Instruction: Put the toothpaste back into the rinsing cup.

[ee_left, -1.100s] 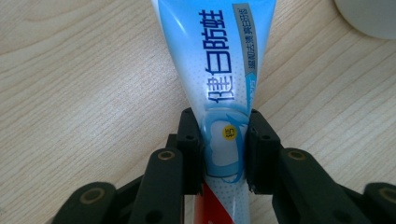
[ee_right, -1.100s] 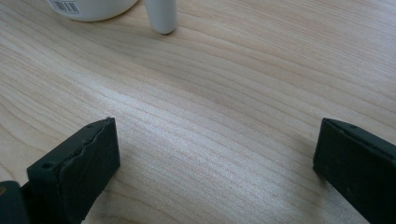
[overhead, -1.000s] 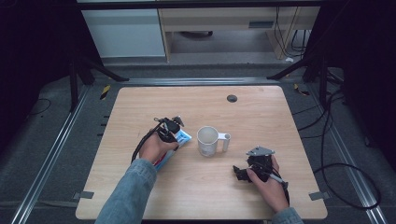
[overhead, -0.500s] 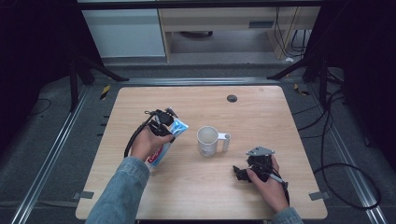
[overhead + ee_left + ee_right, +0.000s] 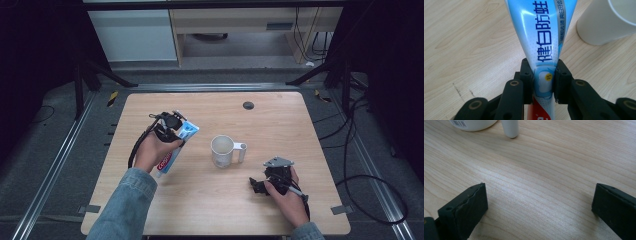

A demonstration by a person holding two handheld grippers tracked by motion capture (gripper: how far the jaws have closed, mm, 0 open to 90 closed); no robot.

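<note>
While the left gripper (image 5: 543, 77) was squeezed tight on a blue and white toothpaste tube (image 5: 541, 37), the right gripper (image 5: 539, 207) had its jaws wide apart with nothing between them. The tube (image 5: 176, 145) was held up over the left half of the wooden table (image 5: 280, 120), near the left edge. A white mug (image 5: 223, 150) stood close to the middle of the table, just right of the tube, with its handle pointing toward the right edge. The right gripper (image 5: 270, 180) rested low near the front right corner, a little way from the mug. A small dark round spot (image 5: 248, 105) sat near the back edge.
</note>
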